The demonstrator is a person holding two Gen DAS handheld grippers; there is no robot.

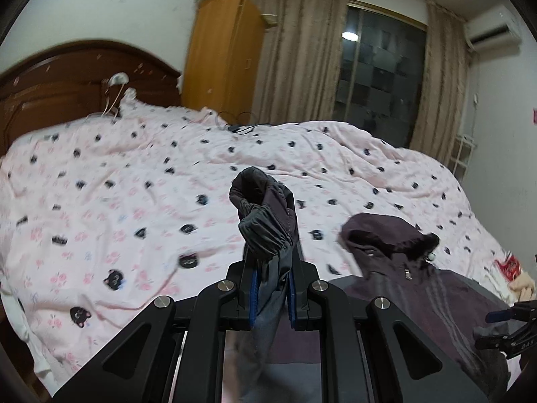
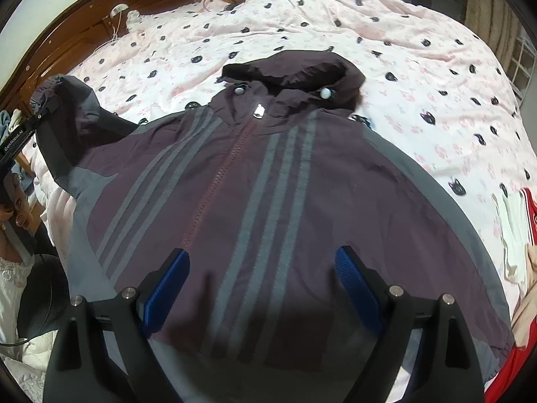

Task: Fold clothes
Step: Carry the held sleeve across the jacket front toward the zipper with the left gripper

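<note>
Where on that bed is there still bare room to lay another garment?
Free: the pink quilt between the jacket's hood and the headboard, and right of the hood. Crowded: the near half under the jacket, and the right edge with the red-and-white clothes.

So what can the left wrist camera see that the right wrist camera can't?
Only the left wrist view shows the window, the air conditioner, and up close, the left gripper shut on the jacket's sleeve cuff.

Only the right wrist view shows the whole jacket front lying flat, with its zipper and grey stripes, and the open right gripper above it.

Both show the pink bedspread, the wooden headboard, the jacket's hood and the lifted sleeve.
</note>
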